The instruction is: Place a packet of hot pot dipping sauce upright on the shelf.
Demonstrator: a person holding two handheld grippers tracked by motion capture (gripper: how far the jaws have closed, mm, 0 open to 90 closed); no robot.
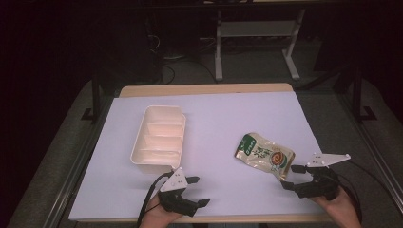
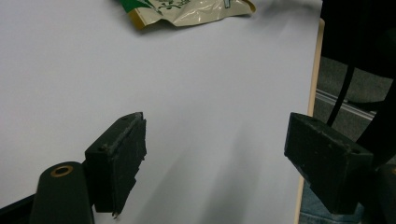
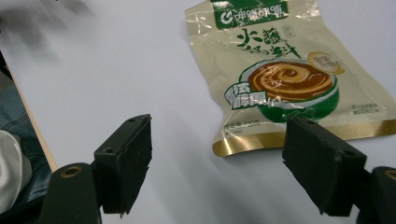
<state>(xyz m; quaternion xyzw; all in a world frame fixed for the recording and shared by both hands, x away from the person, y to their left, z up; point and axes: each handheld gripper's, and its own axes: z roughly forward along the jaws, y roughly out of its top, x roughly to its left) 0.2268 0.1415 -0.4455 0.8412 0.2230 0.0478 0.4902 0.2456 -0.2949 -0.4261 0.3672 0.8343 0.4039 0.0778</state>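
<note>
Two open grippers, a tray and a pouch on a white table.

We see our left gripper (image 1: 198, 191) low on the table (image 1: 223, 114), just in front of the tray (image 1: 159, 135); its jaws are spread wide and hold nothing. We see our right gripper (image 1: 291, 176) with its jaws spread too, and empty, just beside the gold bottom edge of the pouch (image 1: 264, 154). The pouch lies flat on the right part of the table, well apart from the tray. It is tan with a green top and a bowl picture. The tray is white, has a few parts inside, and sits on the left.
</note>
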